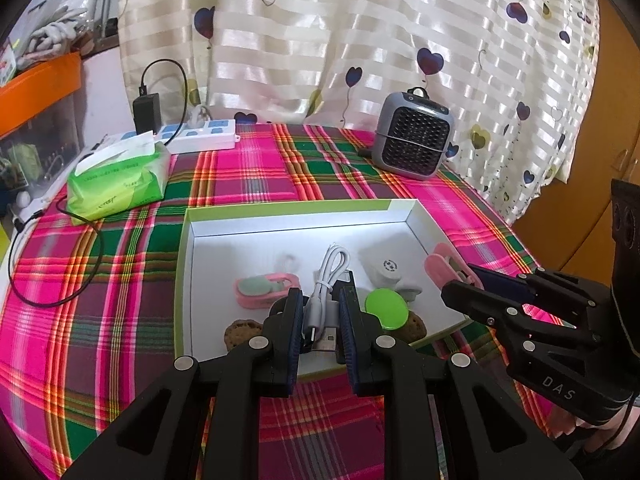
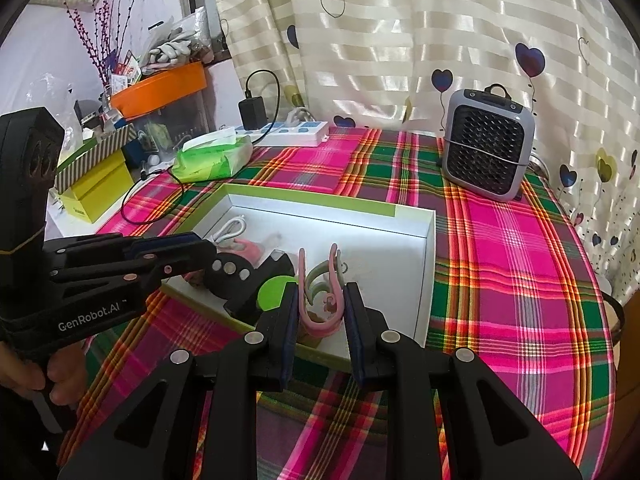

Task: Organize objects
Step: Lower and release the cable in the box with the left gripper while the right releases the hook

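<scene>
Clearly both grippers are loaded over the white box [image 1: 304,216] on the bench [image 1: 120,280]. The left gripper [image 1: 320,316] is clamped on a bundled white cable [image 1: 326,280], its pads pressing the bundle near the plug end. The right gripper [image 2: 322,308] is clamped on a pink clip [image 2: 320,300], pads tight on its two arms.

Risks, as I judge them: the cable is held low on the bundle, so the looped end could sag or swing on release and snag the green disc [image 1: 386,310] just at its 3 o'clock. The USB plug hangs free at the bottom and may catch the near wall of the box. The clip is springy; squeezed on its arms, it could pop out sideways when the pads part, or land on the box's near rim and tip onto the bench. The two grippers sit close together, the right one at the left one's 3 o'clock, so a careless move could knock them.

The cable's long axis runs from 6 to 12 o'clock in the left view, plug toward 6, loop toward 12. The clip stands nearly upright in the right view, axis 6 to 12, its open arms pointing to 12 and its closed bend at 6, over the box's near edge. Another pink clip [image 1: 266,290] lies in the box at the cable's 9 o'clock.
</scene>
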